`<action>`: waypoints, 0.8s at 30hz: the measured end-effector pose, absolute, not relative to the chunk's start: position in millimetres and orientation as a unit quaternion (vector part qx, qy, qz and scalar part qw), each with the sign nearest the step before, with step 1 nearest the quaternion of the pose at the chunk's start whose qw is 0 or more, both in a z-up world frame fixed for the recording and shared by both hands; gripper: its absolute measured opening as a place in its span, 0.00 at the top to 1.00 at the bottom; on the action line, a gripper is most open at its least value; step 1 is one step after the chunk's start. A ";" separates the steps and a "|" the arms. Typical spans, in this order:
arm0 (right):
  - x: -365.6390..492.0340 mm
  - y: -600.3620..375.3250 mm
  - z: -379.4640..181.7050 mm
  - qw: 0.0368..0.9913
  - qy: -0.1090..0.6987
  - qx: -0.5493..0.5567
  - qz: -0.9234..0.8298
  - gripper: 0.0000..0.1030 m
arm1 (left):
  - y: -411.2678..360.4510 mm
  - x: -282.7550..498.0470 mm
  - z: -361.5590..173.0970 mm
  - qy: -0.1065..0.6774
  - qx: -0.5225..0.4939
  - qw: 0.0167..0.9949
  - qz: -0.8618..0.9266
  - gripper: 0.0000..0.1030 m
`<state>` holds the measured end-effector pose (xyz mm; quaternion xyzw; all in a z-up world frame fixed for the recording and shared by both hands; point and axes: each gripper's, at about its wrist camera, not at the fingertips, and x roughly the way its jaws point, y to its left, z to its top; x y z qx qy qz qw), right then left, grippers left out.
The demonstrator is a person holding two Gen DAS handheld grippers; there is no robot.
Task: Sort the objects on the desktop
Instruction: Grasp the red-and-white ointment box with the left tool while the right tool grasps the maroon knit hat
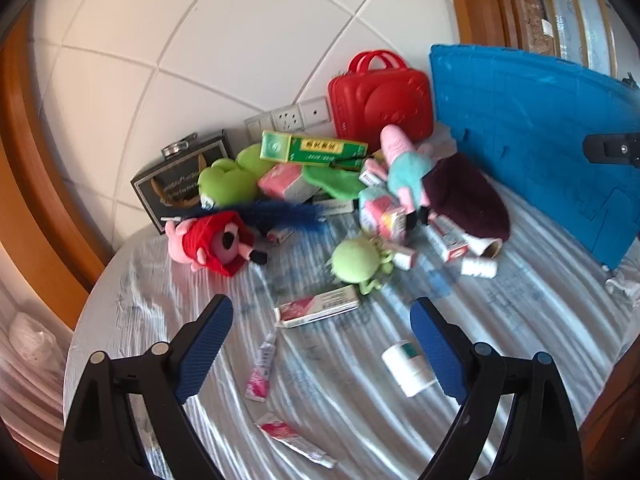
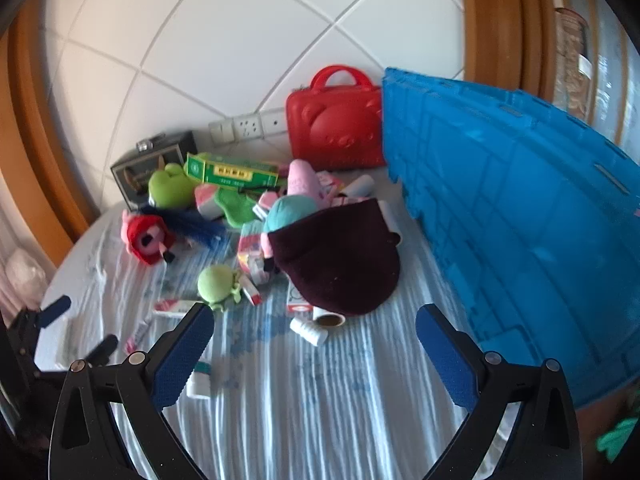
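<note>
A heap of toys and boxes lies on the striped cloth. In it are a red-and-pink plush (image 1: 212, 246) (image 2: 146, 238), a light green plush ball (image 1: 354, 260) (image 2: 216, 282), a long green box (image 1: 312, 148) (image 2: 230, 170) and a dark maroon hat (image 1: 466, 196) (image 2: 340, 256). My left gripper (image 1: 322, 320) hovers open above a flat pink-and-white box (image 1: 318, 306), a small pink tube (image 1: 260, 372) and a white bottle (image 1: 406, 368). My right gripper (image 2: 314, 330) stands open with nothing held, just short of a small white bottle (image 2: 308, 330) and a paper roll (image 2: 330, 318). The left gripper (image 2: 80, 322) also shows at the left edge of the right wrist view.
A big blue crate (image 1: 532, 140) (image 2: 520, 216) stands at the right. A red toy case (image 1: 380, 98) (image 2: 334, 124) leans on the tiled wall beside wall sockets (image 1: 288, 118). A black framed box (image 1: 176, 178) sits at the back left. Another pink tube (image 1: 294, 440) lies near me.
</note>
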<state>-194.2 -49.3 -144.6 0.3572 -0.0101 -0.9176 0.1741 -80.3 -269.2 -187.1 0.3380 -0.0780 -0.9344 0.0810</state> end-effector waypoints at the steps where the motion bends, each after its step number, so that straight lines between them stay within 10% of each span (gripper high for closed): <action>1: -201.0 -55.1 -149.0 0.179 -0.006 0.361 -0.915 0.01 | -276.3 -83.3 -190.6 -0.082 0.339 0.079 -0.934 0.11; 15: -283.6 -104.8 -198.9 0.233 0.054 0.404 -0.883 0.01 | -315.6 -186.8 -271.0 -0.195 0.407 -0.134 -0.883 0.12; 24: -331.4 -120.2 -236.8 0.232 0.079 0.424 -0.872 0.01 | -328.4 -228.4 -331.9 -0.227 0.465 -0.285 -0.807 0.38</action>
